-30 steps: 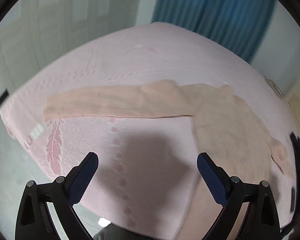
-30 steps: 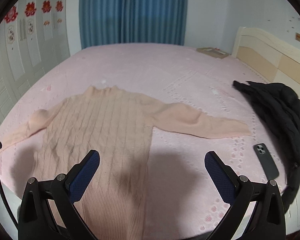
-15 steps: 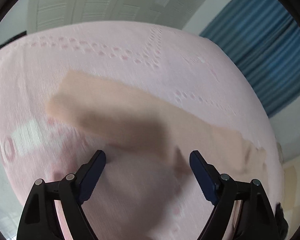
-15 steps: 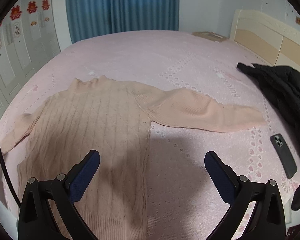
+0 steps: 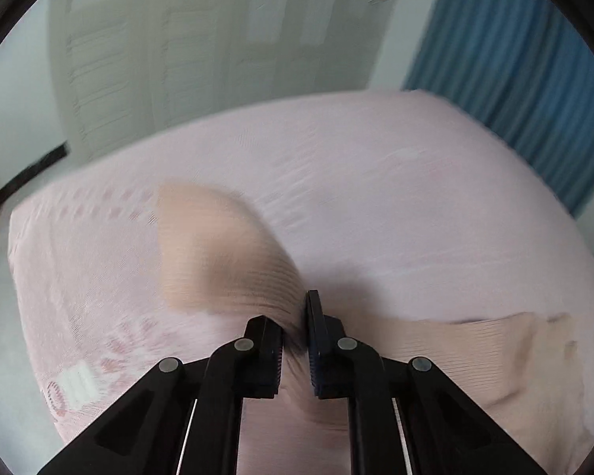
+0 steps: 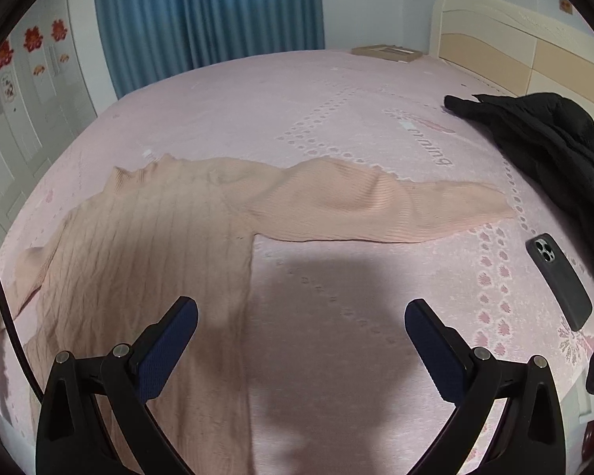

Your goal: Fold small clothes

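Observation:
A peach knit sweater (image 6: 150, 245) lies flat on the pink bed, its right sleeve (image 6: 380, 206) stretched out toward the right. My left gripper (image 5: 295, 336) is shut on the sweater's left sleeve (image 5: 214, 253), which lifts and bends away from the jaws; the view is blurred. My right gripper (image 6: 301, 340) is open and empty, hovering above the sweater's lower right side and the bare bedspread (image 6: 336, 316).
A black jacket (image 6: 546, 150) lies at the bed's right side with a dark phone (image 6: 560, 281) beside it. A beige headboard (image 6: 514, 55) stands at far right. Blue curtains (image 6: 210, 16) hang behind the bed, white wardrobe doors (image 5: 158, 59) to the left.
My left gripper went from open above the left sleeve to shut on it, and the sleeve now lifts. My right gripper moved closer to the sweater and stays open.

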The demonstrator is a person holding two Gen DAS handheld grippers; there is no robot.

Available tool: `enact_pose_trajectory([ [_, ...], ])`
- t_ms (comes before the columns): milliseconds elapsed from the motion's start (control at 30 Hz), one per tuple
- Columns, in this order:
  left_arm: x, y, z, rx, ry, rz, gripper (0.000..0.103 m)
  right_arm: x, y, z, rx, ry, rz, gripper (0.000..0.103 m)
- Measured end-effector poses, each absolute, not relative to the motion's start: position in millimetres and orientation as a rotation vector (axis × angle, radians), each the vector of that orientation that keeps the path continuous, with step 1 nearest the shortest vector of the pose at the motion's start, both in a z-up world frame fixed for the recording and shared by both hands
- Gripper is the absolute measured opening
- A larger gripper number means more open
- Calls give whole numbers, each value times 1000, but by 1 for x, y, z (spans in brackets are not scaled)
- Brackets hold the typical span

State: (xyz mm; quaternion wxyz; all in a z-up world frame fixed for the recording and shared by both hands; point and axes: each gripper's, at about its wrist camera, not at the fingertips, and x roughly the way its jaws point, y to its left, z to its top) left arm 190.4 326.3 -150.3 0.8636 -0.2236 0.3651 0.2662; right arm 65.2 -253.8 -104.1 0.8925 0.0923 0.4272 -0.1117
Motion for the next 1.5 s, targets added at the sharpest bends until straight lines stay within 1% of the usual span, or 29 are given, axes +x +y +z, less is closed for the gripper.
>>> enact_pose_trajectory([
  [200,241,205,-76,-257,677,355,11,57,-280,-97,194,845,-243,102],
  [300,263,143,-57,-194,660,249,11,52,-293,-94,184,827,-248,102],
  [400,286,61,-47,-153,665,132,11,50,-309,-95,197,840,-243,102],
  [567,299,-45,-57,-53,682,-19,11,43,-336,-97,253,836,-222,102],
  [667,298,-108,-74,13,715,-103,11,40,-344,-100,272,835,-217,102],
  [800,293,-162,-118,50,811,-171,11,41,-349,-108,277,848,-200,102],
  [867,284,-177,-136,65,864,-199,14,43,-351,-113,271,862,-195,102],
  [900,284,-181,-145,65,895,-220,15,44,-351,-115,272,866,-190,102],
  [967,277,-179,-155,52,944,-255,24,47,-350,-120,277,879,-176,102],
  [1033,272,-172,-163,42,964,-267,24,51,-346,-124,280,887,-161,102],
  [1100,268,-160,-157,38,963,-256,33,56,-341,-127,277,891,-148,102],
  [1167,267,-132,-149,10,949,-225,52,64,-331,-130,268,895,-132,102],
  [1200,267,-113,-145,-12,936,-212,57,69,-325,-131,262,896,-119,102],
  [1233,268,-97,-143,-29,924,-198,68,73,-320,-132,259,895,-108,102],
  [1267,266,-74,-139,-52,905,-174,74,78,-313,-132,258,894,-95,102],
  [1367,261,-14,-130,-108,868,-98,75,96,-291,-133,261,895,-43,102],
  [1500,258,68,-138,-133,900,81,75,117,-261,-135,239,905,15,98],
])
